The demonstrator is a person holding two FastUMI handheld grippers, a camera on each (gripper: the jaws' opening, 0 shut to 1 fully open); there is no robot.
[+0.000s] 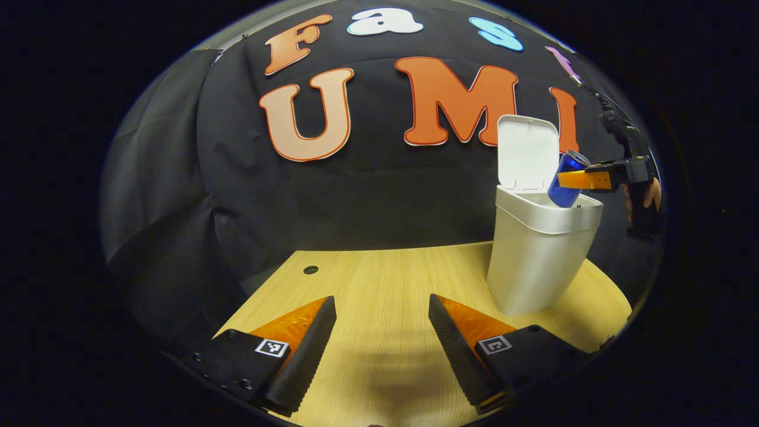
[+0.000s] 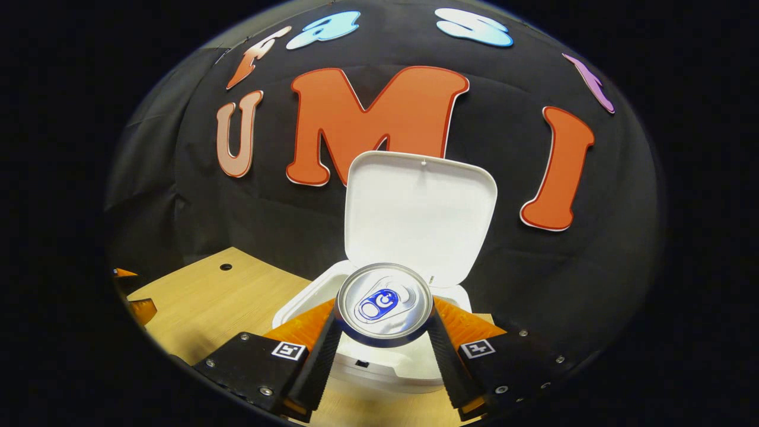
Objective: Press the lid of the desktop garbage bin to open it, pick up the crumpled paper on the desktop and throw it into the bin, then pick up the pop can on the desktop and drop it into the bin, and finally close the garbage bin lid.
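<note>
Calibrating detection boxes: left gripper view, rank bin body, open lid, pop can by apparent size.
1. bin body
2. open lid
3. pop can, partly covered by the right gripper, so its full extent is unsure

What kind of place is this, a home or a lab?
Probably a staged test booth, not a home: a black cloth wall behind a bare wooden table, where a gripper holds a can over a white bin.
</note>
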